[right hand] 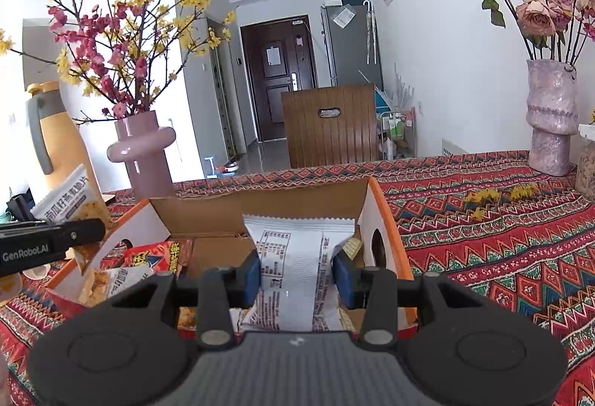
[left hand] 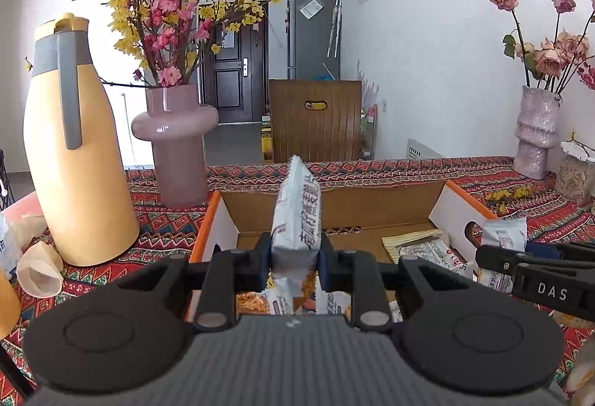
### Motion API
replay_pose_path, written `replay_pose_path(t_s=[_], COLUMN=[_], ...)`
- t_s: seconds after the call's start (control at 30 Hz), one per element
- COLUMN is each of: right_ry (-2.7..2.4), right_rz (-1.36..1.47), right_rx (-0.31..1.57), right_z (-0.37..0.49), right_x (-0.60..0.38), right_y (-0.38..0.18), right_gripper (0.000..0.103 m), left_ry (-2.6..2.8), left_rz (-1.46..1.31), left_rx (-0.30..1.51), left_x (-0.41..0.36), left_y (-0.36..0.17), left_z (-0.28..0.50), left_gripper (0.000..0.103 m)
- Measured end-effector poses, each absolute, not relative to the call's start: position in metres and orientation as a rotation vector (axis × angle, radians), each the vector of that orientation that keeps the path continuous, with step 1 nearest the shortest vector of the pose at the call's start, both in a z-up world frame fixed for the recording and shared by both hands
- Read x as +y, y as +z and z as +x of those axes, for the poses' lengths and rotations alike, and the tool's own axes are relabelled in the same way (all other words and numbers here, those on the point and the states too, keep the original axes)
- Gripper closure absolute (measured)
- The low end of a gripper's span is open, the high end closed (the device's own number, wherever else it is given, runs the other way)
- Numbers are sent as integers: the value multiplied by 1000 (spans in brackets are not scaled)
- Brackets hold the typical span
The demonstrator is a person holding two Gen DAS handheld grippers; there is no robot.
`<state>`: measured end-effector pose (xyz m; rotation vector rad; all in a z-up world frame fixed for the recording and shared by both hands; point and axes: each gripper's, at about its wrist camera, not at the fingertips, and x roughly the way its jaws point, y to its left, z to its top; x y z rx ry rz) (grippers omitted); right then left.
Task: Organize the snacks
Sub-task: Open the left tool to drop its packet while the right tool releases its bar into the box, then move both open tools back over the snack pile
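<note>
An open cardboard box (left hand: 346, 205) with orange-edged white ends stands on the patterned tablecloth; it also shows in the right wrist view (right hand: 260, 209). My left gripper (left hand: 293, 257) is shut on a white snack packet (left hand: 297, 216), held edge-up over the box's left part. My right gripper (right hand: 295, 274) is shut on a white snack packet (right hand: 293, 264), label side facing me, above the box's right part. The right gripper with its packet shows at the right of the left wrist view (left hand: 502, 250). Other packets lie in the box: a red one (right hand: 160, 253) and a yellow-striped one (left hand: 416, 242).
A yellow thermos jug (left hand: 74, 160) and a pink vase of blossoms (left hand: 178, 142) stand left of the box. A mottled pink vase with dried roses (right hand: 550, 123) stands at the far right. A wooden chair back (right hand: 331, 127) is behind the table. Crumpled paper (left hand: 41, 268) lies at the left.
</note>
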<state>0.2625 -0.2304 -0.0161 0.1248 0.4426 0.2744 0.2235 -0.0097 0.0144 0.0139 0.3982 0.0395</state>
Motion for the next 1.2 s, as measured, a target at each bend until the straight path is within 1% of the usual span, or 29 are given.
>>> replay_pose_path(t_s=[0.03, 0.07, 0.1, 0.13, 0.17, 0.2, 0.23, 0.27, 0.3, 0.9, 1.2], right_ry=[275, 274, 271, 269, 267, 264, 261, 258, 255, 252, 298], right_rz=[127, 129, 130, 132, 139, 150, 161, 169, 176, 222, 182], right_rx=[448, 452, 453, 453, 454, 452, 447, 439, 429, 416, 379], right_z=[262, 261, 261, 260, 260, 260, 259, 257, 256, 254, 222], right_x=[-230, -231, -231, -231, -232, -233, -235, -237, -239, -250, -248], right_y=[-16, -17, -17, -17, -17, -16, -16, -15, -13, -11, 6], right_gripper=[62, 60, 60, 58, 46, 25, 15, 3, 0, 0, 0], left_ry=[44, 43, 41, 45, 50, 54, 61, 74, 89, 138, 129], left_rz=[16, 16, 13, 12, 11, 10, 9, 7, 4, -9, 3], left_rx=[396, 394, 391, 385, 376, 364, 354, 342, 327, 300, 319], left_x=[-10, -10, -10, -10, -10, -10, -11, -11, -11, -8, 3], left_y=[15, 15, 15, 16, 16, 17, 18, 18, 18, 35, 34], left_z=[223, 223, 222, 221, 219, 217, 215, 213, 210, 192, 158], left_gripper=[78, 76, 69, 64, 49, 32, 23, 5, 0, 0, 0])
